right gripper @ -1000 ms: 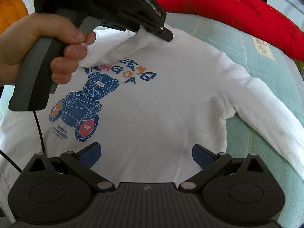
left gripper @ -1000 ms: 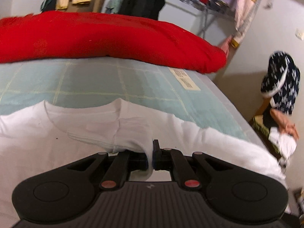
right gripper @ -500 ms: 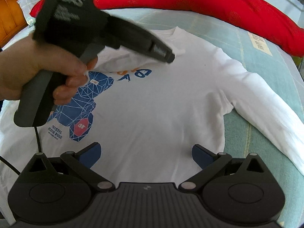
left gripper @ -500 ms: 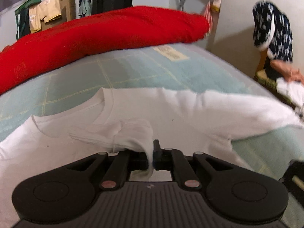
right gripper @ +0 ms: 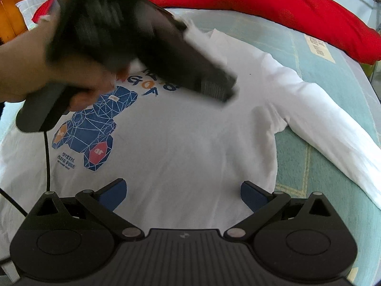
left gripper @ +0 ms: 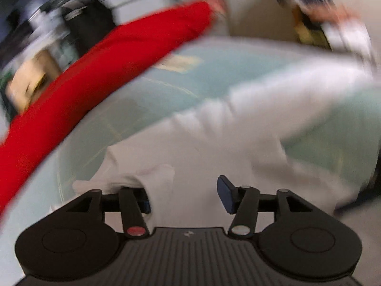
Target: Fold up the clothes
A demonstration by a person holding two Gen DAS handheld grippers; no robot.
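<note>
Jaws, left gripper [left gripper: 184, 196]: apart, having just been opening; a loose bunch of white cloth lies against the left-hand pad, nothing pinched, picture blurred. Jaws, right gripper [right gripper: 184, 195]: spread wide, empty, poised over the lower body of the shirt.

White long-sleeved shirt [right gripper: 190, 143]: spread flat, front up, on the pale green bedcover [right gripper: 316, 71]; neckline toward the far side, one sleeve [right gripper: 333, 128] stretched out to the right edge of the right wrist view.

Print [right gripper: 95, 133]: blue faceted bear with orange and red patches, coloured lettering above, small text below.

Red blanket [right gripper: 273, 4]: rolled along the far edge of the bed.

Person's hand [right gripper: 47, 71]: grasps the left gripper's handle above the print; blurred.
</note>
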